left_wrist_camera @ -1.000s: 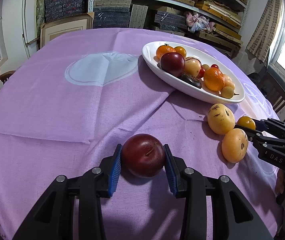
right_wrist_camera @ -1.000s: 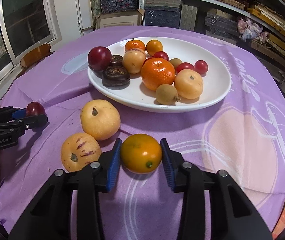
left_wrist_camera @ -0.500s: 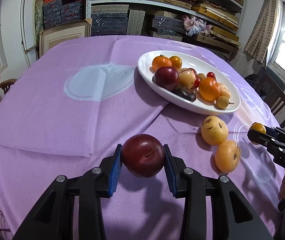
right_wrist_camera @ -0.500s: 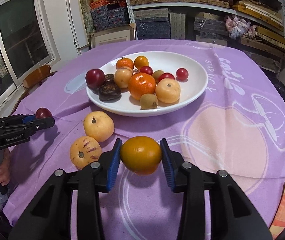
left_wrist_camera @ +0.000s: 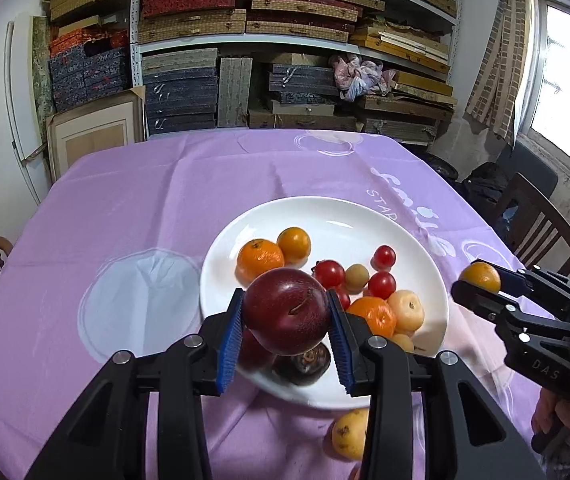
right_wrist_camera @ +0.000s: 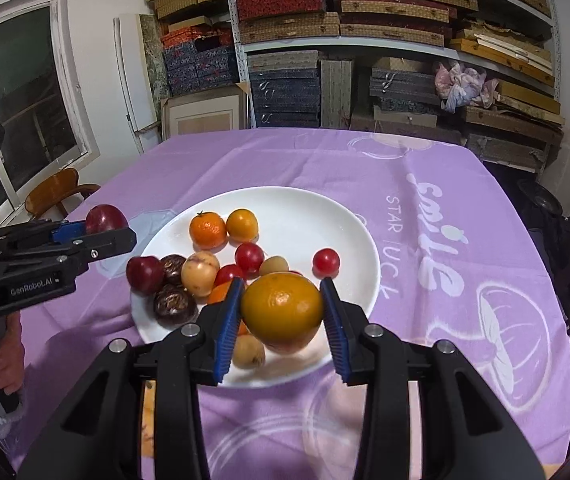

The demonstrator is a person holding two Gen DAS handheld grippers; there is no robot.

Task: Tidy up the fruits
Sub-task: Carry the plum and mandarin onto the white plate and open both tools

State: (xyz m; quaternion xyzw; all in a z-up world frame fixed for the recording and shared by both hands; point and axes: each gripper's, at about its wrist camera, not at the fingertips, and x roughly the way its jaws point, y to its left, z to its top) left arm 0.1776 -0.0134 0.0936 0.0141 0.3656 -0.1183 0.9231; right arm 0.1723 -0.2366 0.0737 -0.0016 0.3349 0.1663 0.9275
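Two grippers were loaded, both up over the white plate (left_wrist_camera: 425, 248) on the purple tablecloth (left_wrist_camera: 133, 208). Left gripper (left_wrist_camera: 287, 316) had its blue pads clamped on a dark red plum (left_wrist_camera: 287, 310), held clear of the cloth above the plate's near-left rim; the right wrist view showed the same plum (right_wrist_camera: 105, 219) off to the left of the plate (right_wrist_camera: 325, 216). Right gripper (right_wrist_camera: 281, 312) was clamped on an orange fruit (right_wrist_camera: 281, 307), hanging over the near part of the plate; from the left wrist view that orange fruit (left_wrist_camera: 480, 277) sat just past the plate's right rim. A hand (right_wrist_camera: 7, 356) gripped the left tool's handle at the frame edge. Plate already held a tangerine (right_wrist_camera: 207, 230), a second small orange fruit (right_wrist_camera: 242, 225), several cherry tomatoes (right_wrist_camera: 326, 261), another red plum (right_wrist_camera: 145, 275), two dark brown wrinkled fruits (right_wrist_camera: 175, 305) and some pale yellow fruits (right_wrist_camera: 200, 272). One yellow speckled fruit (left_wrist_camera: 349, 434) lay on the cloth just outside the plate's near rim, partly hidden by the left gripper's arm. Shelves of stacked boxes (left_wrist_camera: 285, 40) ran behind the table.
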